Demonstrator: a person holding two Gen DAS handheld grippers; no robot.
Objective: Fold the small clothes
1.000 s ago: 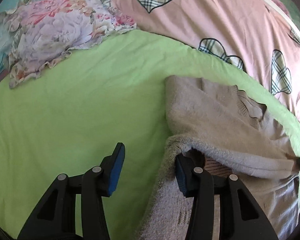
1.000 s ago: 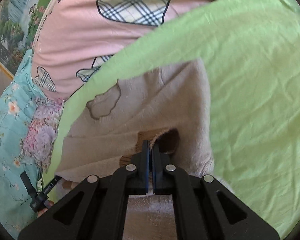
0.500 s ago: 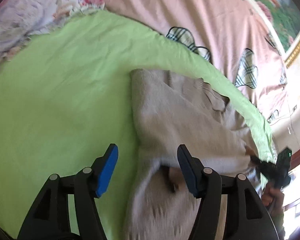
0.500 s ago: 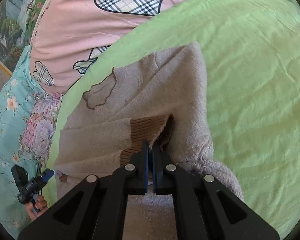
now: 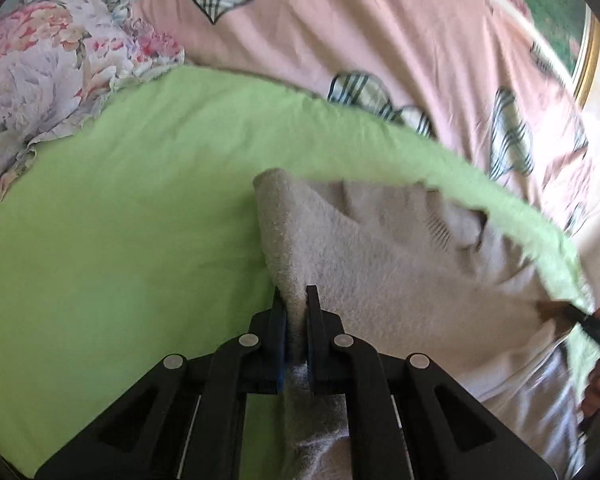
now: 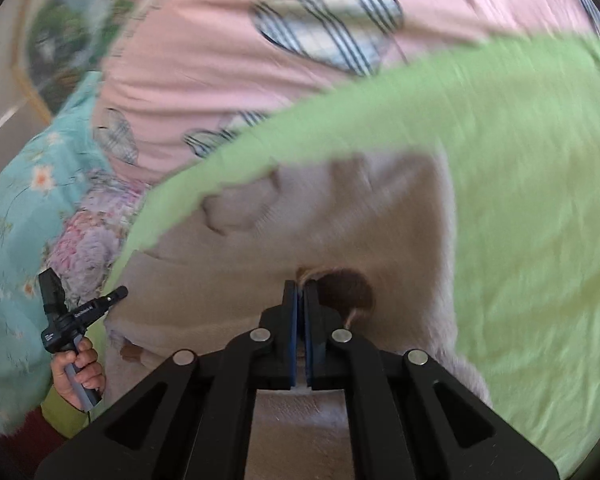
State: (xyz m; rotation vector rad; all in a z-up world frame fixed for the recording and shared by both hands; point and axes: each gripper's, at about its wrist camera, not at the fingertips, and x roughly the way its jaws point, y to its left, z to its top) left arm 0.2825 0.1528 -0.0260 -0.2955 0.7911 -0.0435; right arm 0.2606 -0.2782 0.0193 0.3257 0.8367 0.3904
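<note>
So the big green sheet is the work surface, spread ahead of both grippers, with the pink heart-print quilt beyond it and a floral pillow off to the far left of the left gripper. On the sheet, right in front of both tools, lies the beige sweater.

Looks to me like we're mid-fold: the left gripper is clamped on a fuzzy side edge of the sweater, and the right gripper is pinched shut on knit fabric by a dark opening, probably a cuff or hem, hard to tell with the blur. Both pinches are raised a bit off the sheet.

Orientation-wise, the neckline sits at the far end from the right gripper, near the sheet's edge, so the long axis runs away from the tools, collar pointing toward the quilt.

Next move, I'd guess: carry both held bits across the body together, keep them level, lay flat, then let go.
</note>
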